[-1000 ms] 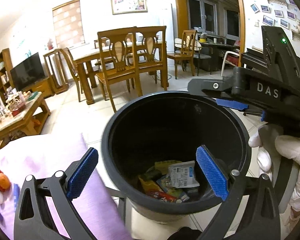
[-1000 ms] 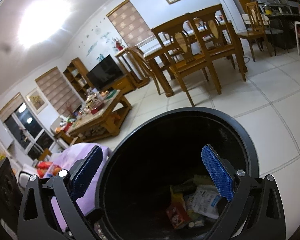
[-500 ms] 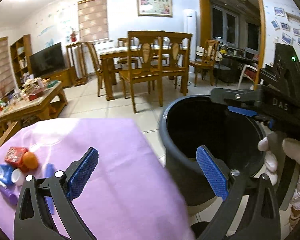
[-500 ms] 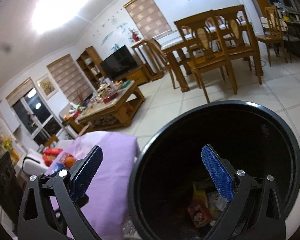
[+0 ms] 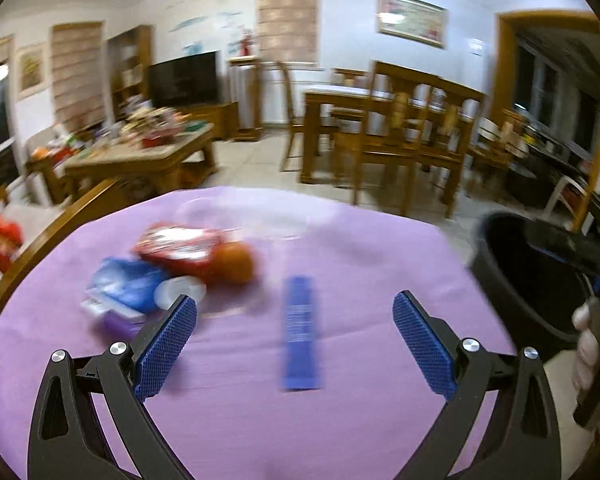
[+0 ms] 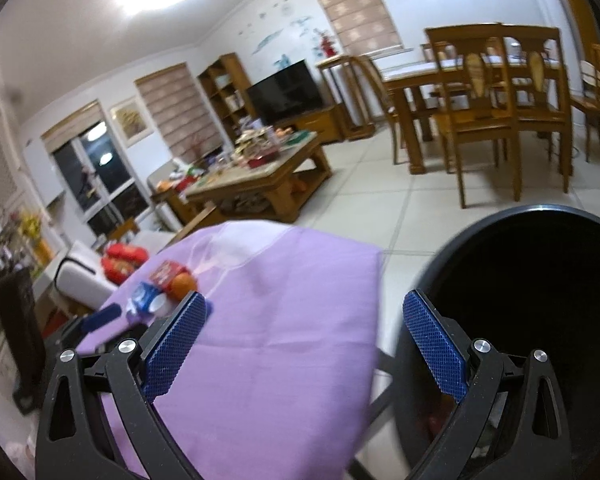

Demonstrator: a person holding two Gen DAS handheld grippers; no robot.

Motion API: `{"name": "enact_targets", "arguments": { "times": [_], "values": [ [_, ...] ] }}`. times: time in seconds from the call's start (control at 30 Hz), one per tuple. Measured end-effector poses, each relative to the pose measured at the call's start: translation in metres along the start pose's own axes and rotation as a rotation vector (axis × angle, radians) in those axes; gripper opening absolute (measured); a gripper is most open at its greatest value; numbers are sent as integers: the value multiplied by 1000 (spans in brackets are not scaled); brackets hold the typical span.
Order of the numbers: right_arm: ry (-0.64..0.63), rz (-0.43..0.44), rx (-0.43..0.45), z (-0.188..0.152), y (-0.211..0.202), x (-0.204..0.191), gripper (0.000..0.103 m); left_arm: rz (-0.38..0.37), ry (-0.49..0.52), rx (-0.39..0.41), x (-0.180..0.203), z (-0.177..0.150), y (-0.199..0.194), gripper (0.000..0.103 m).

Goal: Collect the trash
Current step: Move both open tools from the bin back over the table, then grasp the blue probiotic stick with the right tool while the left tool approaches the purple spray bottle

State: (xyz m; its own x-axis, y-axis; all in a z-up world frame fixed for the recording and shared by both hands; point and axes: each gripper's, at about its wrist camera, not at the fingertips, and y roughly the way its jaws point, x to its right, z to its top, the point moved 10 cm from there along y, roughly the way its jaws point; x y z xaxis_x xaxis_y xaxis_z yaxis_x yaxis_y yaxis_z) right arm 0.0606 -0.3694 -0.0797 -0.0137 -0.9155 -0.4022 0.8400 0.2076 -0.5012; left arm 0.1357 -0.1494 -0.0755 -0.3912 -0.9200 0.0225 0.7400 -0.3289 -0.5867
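Observation:
My left gripper (image 5: 294,340) is open and empty above the purple-covered table (image 5: 240,412). A blue strip wrapper (image 5: 300,332) lies between its fingers. To the left lie a red packet (image 5: 176,248), an orange fruit (image 5: 234,264), a blue wrapper (image 5: 128,284) and a white lid (image 5: 180,292). The black trash bin (image 5: 528,276) stands at the right. My right gripper (image 6: 304,344) is open and empty, over the gap between the table (image 6: 268,320) and the bin (image 6: 540,320). The trash pile (image 6: 168,284) shows far left there.
A wooden coffee table (image 6: 260,176) with clutter, a TV (image 6: 284,92) and a dining set with chairs (image 6: 492,112) stand beyond on the tiled floor. A wooden chair back (image 5: 52,240) curves along the table's left edge.
Both grippers swung left, away from the bin's opening toward the purple table. The left view now faces the trash on the table. Both stayed open.

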Motion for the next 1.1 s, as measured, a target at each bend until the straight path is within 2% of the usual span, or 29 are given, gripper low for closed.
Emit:
{"name": "enact_targets", "arguments": {
  "times": [0.07,0.2,0.43,0.6,0.77,0.83,0.97,1.07,1.1],
  "values": [
    [-24,20,-20,-4,11,-19,98,43,-55,-14,-29,0,0,98],
    [-72,50,-66,-12,32,-53,96,112,-101,-67,-72,-5,10,98],
    [-157,70,-148,-28,64,-100,94,166,-122,-149,-106,-20,20,98],
    [-198,70,-203,-45,84,-122,89,171,-120,-201,-112,-31,27,98],
    [-220,54,-257,-57,107,-135,89,170,-111,-270,-120,-42,39,98],
    [-225,44,-276,-61,116,-139,89,150,-139,-297,-125,-46,41,97],
    [-240,27,-317,-69,129,-147,89,137,-111,-309,-131,-49,37,97],
    [-254,6,-321,-69,136,-151,89,129,-73,-312,-134,-51,33,90],
    [-259,-2,-325,-69,140,-152,89,122,-68,-309,-136,-51,32,85]
  ]
}}
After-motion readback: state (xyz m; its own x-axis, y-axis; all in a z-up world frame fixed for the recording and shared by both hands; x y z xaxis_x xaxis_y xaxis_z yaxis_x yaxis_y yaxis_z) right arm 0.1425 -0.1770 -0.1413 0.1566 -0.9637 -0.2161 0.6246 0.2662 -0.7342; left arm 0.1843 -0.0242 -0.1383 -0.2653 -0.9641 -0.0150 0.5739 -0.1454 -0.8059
